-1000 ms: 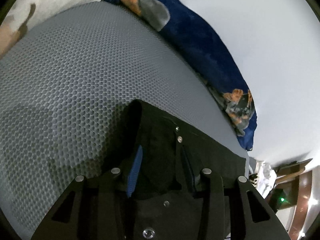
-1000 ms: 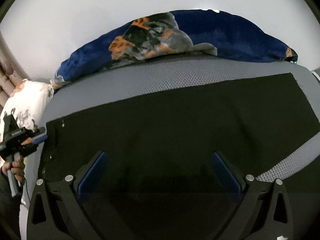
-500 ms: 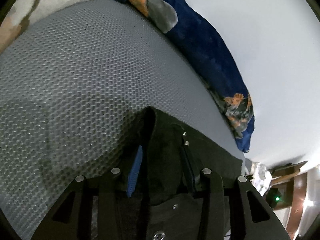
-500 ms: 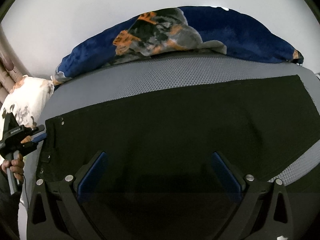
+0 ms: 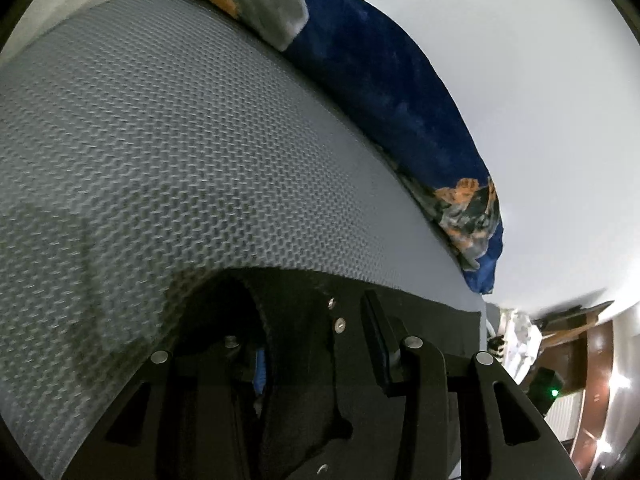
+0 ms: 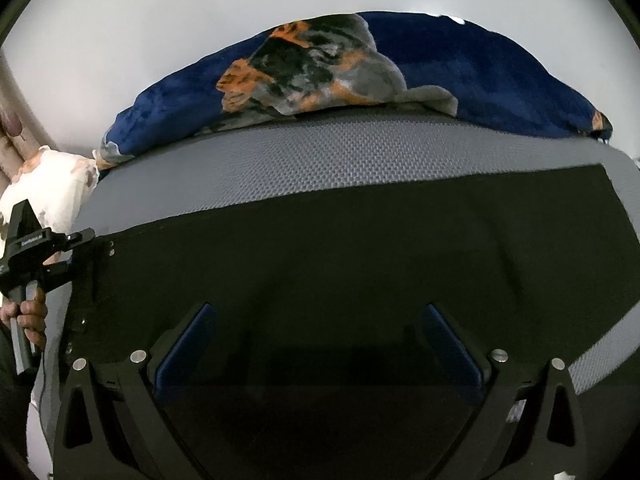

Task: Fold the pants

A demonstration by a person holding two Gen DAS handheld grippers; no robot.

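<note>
Black pants [image 6: 360, 260] lie spread flat across a grey mesh mattress [image 6: 320, 160]. In the right wrist view my right gripper [image 6: 316, 312] hangs just over the middle of the cloth, open, its blue pads [image 6: 188, 344] wide apart with nothing pinched. At the far left my left gripper [image 6: 86, 236] meets the pants' waist corner, where small metal rivets show. In the left wrist view the left gripper [image 5: 316, 344] is shut on the thick waistband [image 5: 304, 360], which bunches up between its fingers. The rest of the pants [image 5: 420, 320] stretches away to the right.
A blue blanket with orange and grey patches [image 6: 480, 68] lies heaped along the mattress's far edge against a white wall. A white patterned pillow [image 6: 52, 184] sits at the left end. A person's hand [image 6: 32, 316] grips the left tool. Wooden furniture [image 5: 580, 340] stands beyond the mattress's end.
My left gripper, still clamped on the waistband, has sunk closer to the mattress and carried the waist corner along. The right gripper stays open over the pants.
</note>
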